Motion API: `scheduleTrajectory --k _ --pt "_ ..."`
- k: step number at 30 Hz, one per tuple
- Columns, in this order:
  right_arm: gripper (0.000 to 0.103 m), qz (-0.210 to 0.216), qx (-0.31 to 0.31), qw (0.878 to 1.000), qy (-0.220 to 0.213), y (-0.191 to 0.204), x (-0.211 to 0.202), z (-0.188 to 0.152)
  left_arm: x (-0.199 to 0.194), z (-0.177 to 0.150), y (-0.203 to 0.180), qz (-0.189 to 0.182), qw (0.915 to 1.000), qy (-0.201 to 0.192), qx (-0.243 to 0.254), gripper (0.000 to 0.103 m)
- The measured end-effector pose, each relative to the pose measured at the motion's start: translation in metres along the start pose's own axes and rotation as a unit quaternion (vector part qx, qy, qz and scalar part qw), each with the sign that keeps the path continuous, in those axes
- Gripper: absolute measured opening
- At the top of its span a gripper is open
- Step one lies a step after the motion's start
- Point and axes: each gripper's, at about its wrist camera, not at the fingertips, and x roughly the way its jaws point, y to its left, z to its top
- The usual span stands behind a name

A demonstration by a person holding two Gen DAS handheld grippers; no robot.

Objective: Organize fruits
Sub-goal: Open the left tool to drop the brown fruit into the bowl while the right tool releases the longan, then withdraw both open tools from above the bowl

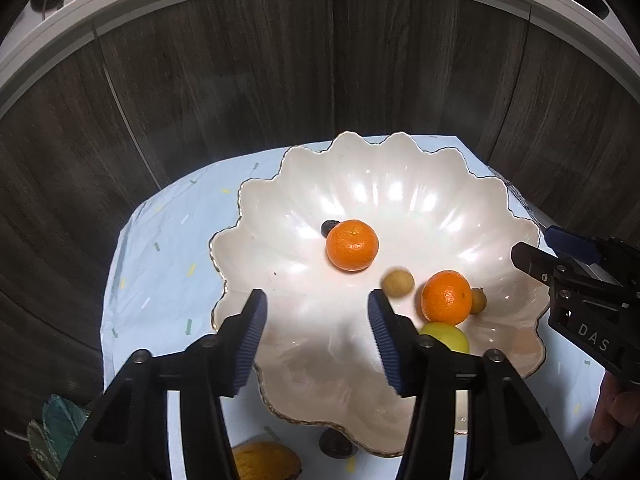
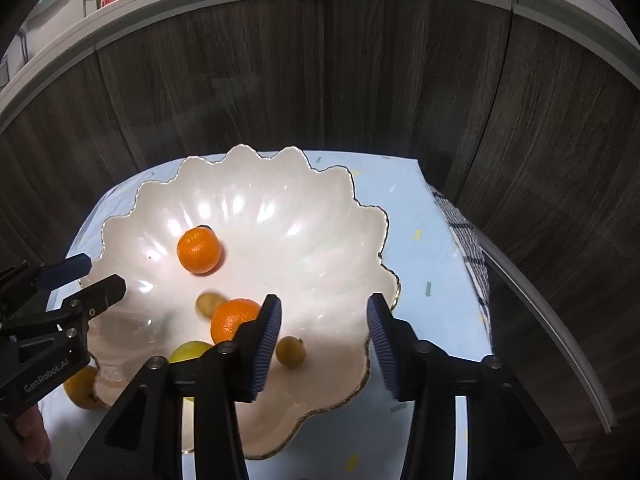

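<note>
A white scalloped bowl (image 1: 400, 200) (image 2: 320, 208) stands on a light blue cloth. In it lie two oranges (image 1: 352, 245) (image 1: 447, 297), a blurred small brown fruit (image 1: 397, 282), another small brown fruit (image 1: 478, 300), a yellow-green fruit (image 1: 448, 336) and a dark berry (image 1: 329, 227). My left gripper (image 1: 316, 312) is open and empty over the bowl's near left part. My right gripper (image 2: 324, 320) is open and empty over the bowl's near right rim; it also shows in the left wrist view (image 1: 536, 248). The right wrist view shows the oranges (image 2: 199, 250) (image 2: 234, 319) and brown fruits (image 2: 209, 304) (image 2: 291, 352).
An orange-yellow fruit (image 1: 264, 460) (image 2: 82, 392) and a dark round fruit (image 1: 337, 442) lie on the cloth (image 1: 160, 264) outside the bowl's near edge. A checked towel (image 2: 472, 248) hangs at the table's right edge. Dark wood cabinet fronts (image 1: 240, 80) stand behind.
</note>
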Motion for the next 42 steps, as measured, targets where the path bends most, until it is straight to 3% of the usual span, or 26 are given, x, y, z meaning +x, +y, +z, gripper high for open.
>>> scheduleTrajectory --k 2,7,13,42 --pt "0.058 -0.001 0.001 1.000 -0.004 0.000 -0.003 0.000 -0.003 0.000 0.001 0.005 1.0000 -0.004 -0.001 0.063" --pt "0.068 -0.007 0.003 1.000 -0.013 -0.001 -0.010 0.002 -0.010 0.002 0.001 0.014 0.9998 -0.013 -0.003 0.070" --pt "0.069 -0.010 0.005 1.000 -0.020 -0.002 -0.018 0.004 -0.019 0.003 0.002 0.018 0.9996 -0.021 -0.006 0.079" --pt "0.069 -0.016 0.026 0.999 -0.045 -0.020 -0.061 -0.009 -0.062 -0.001 -0.020 0.012 0.9987 -0.049 0.012 0.081"
